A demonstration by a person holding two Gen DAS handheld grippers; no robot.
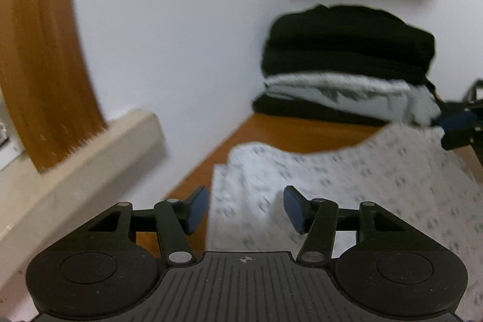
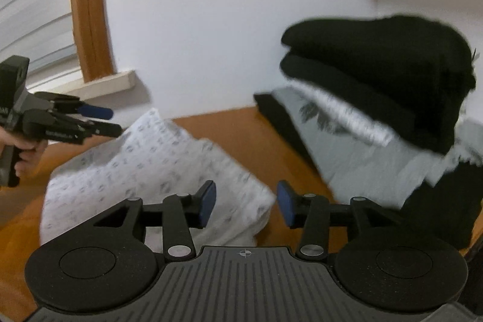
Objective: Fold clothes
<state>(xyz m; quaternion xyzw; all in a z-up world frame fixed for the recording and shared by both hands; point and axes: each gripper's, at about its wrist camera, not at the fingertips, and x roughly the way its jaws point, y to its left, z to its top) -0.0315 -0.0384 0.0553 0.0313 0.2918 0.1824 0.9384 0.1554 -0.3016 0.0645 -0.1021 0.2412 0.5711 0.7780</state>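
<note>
1. While the white patterned garment [image 1: 347, 171] lay rumpled on the wooden bench [image 1: 289, 132] beneath both claws, neither gripped it.
2. Left claw [image 1: 245, 208] and right claw [image 2: 246, 202] stood released, empty.
3. Beyond them sat folded clothes [image 2: 377, 86].

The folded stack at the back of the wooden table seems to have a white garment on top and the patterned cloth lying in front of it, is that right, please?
Not quite: the top of the folded stack is black, as the left wrist view shows; a pale grey-white garment sits beneath it. The rest holds: the patterned cloth lies in front of it on the wooden table.
</note>
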